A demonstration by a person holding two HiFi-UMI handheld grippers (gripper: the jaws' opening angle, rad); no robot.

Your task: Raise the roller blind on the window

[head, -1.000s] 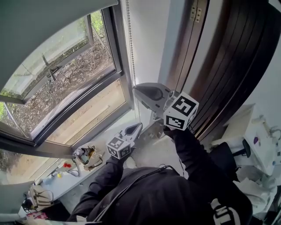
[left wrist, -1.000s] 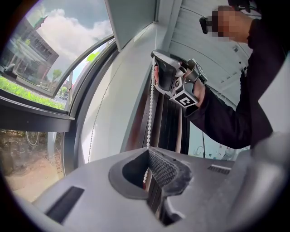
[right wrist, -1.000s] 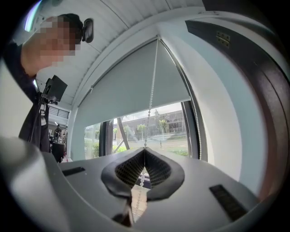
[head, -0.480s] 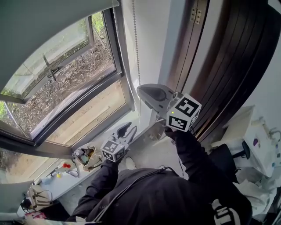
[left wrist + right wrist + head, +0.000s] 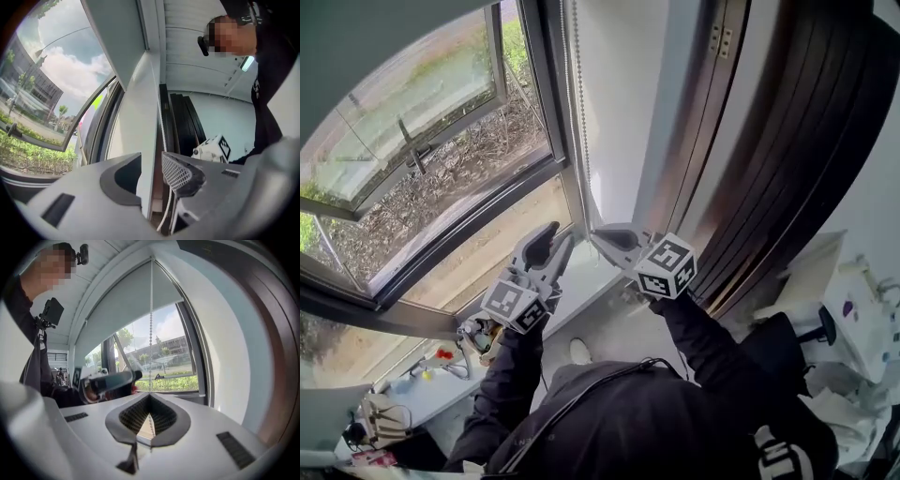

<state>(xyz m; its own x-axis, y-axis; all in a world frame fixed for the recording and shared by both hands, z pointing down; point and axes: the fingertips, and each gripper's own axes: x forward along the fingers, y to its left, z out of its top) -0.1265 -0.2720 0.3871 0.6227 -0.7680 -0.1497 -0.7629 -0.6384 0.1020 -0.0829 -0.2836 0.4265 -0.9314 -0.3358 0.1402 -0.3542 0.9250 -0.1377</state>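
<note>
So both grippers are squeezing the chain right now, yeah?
Not both. The right gripper is shut on the chain, but the left gripper is not squeezing it. Its jaws stand apart and have just been opening, and the chain only runs loose through the gap beside one pad. The left gripper view shows this.

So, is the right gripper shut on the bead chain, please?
Shut on it: the right gripper has its jaws together, pinching the bead chain.
</note>
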